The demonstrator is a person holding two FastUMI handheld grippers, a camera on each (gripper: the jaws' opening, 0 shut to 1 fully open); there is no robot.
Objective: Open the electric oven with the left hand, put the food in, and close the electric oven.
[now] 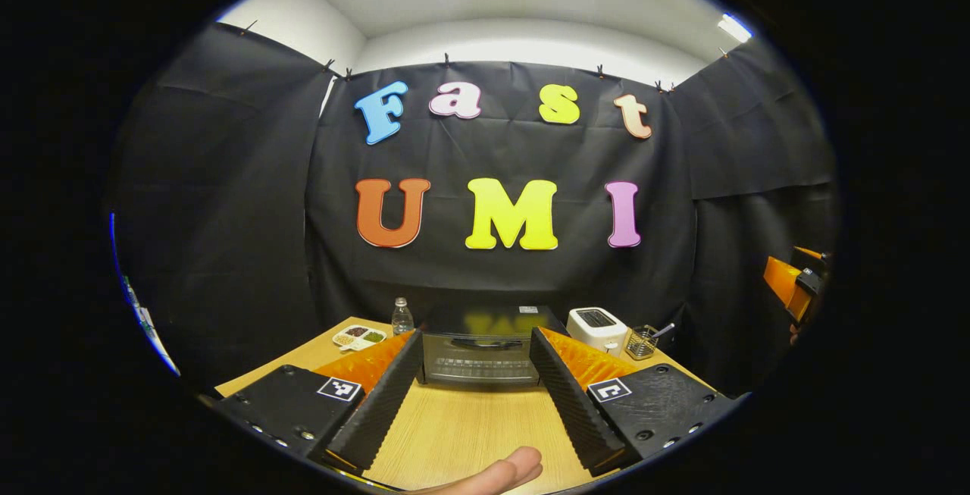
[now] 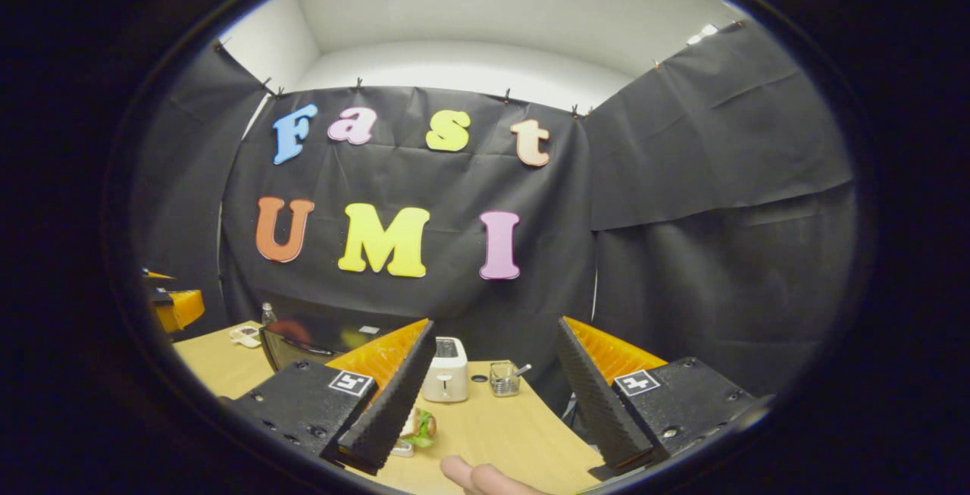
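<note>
Behind left gripper (image 1: 475,358), oven (image 1: 480,349) w/ door shut; food (image 2: 419,427) half-hidden by right gripper (image 2: 496,366); both jaws apart.

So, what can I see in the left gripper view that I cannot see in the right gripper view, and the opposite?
Left gripper view: the oven's closed front door and handle, seen head-on between the open fingers of the left gripper.

Right gripper view: the food, a sandwich, lying on the table beside the inner finger of the open right gripper.

Both: the oven, white toaster, water bottle, snack dish and wire holder.
</note>
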